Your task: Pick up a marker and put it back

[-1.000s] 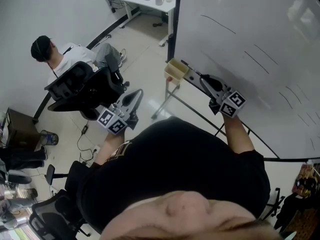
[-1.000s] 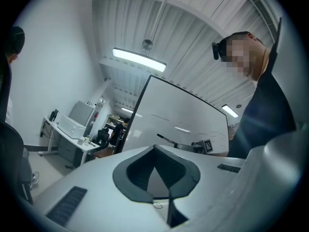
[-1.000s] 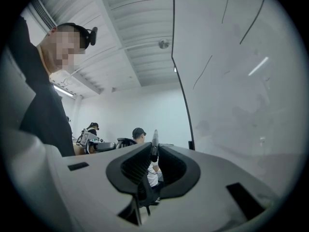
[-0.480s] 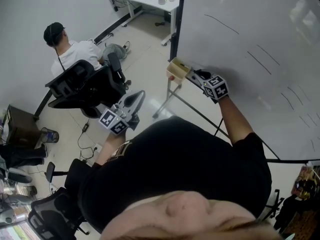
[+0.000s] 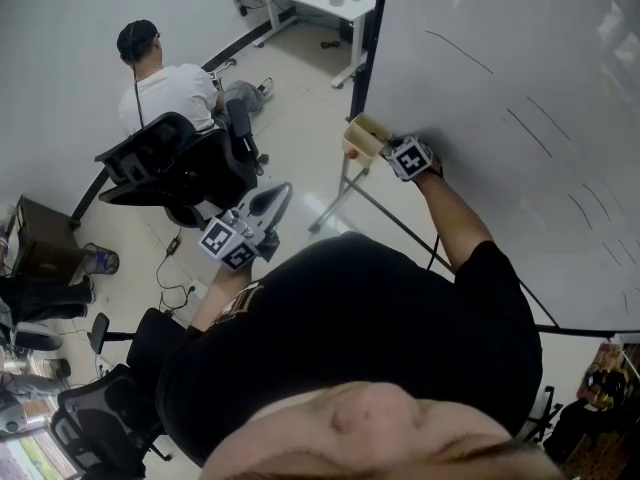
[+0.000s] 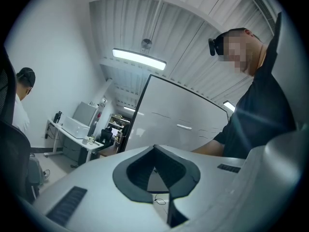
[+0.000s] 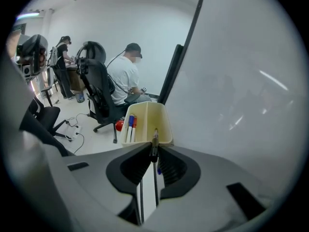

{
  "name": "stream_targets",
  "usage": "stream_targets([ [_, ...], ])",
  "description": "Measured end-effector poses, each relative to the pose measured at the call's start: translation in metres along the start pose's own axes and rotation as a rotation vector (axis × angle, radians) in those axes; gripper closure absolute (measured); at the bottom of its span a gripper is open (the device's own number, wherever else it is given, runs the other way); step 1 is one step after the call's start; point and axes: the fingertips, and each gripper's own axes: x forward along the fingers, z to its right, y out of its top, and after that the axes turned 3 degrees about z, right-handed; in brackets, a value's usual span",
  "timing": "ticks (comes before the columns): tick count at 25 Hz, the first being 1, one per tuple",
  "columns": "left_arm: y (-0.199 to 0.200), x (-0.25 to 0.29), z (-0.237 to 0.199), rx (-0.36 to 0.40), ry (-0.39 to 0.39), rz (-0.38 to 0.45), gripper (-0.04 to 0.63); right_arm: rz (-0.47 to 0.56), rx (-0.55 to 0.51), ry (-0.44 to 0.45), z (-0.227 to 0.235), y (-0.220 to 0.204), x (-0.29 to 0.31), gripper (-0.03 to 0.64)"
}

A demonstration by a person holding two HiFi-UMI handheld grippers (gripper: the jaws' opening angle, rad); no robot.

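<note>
In the head view, the right gripper (image 5: 392,149) was up against the cream marker holder (image 5: 360,134) at the lower edge of the whiteboard (image 5: 520,78), while the left gripper (image 5: 272,198) hung low and well apart from it, near the person's torso, with no part in the step. In the left gripper view, the left gripper (image 6: 154,150) had its jaws pressed together at the tips with nothing between them. In the right gripper view, the right gripper (image 7: 153,152) pinched a thin dark marker (image 7: 155,139) between its pads, the marker pointing forward at the near rim of the holder (image 7: 164,122). A blue marker (image 7: 129,127) and a red marker (image 7: 134,126) lay in the holder's left compartment, and the right compartment looked free. The step in hand seemed to be the return. It would go best by keeping the pinch firm, lining the marker's end over the free compartment and clear of the rim and divider, easing it in end-first, and spreading the jaws only once it sat well inside, so that it could not tip out.
</note>
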Motion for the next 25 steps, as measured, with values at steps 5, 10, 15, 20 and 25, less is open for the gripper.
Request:
stream_targets([
  [5,-0.001,-0.001,0.001,0.001,-0.003,-0.004,0.592,-0.033,-0.008,-0.010,0.001,0.003,0.014,0.555],
  [10,-0.003,0.001,0.003,-0.009,-0.014,-0.014,0.592,0.099,0.090,-0.007,0.001,-0.007,-0.020,0.428],
  [15,-0.010,0.010,0.006,-0.020,-0.037,-0.028,0.592,0.492,0.285,0.215,-0.046,-0.002,-0.120,0.514],
  [20,-0.020,0.032,0.023,-0.038,-0.092,-0.030,0.592,0.828,0.511,0.437,-0.073,-0.003,-0.216,0.612],
  [25,-0.035,0.052,0.041,-0.039,-0.147,-0.059,0.592,0.986,0.631,0.487,-0.067,-0.007,-0.261,0.614],
])
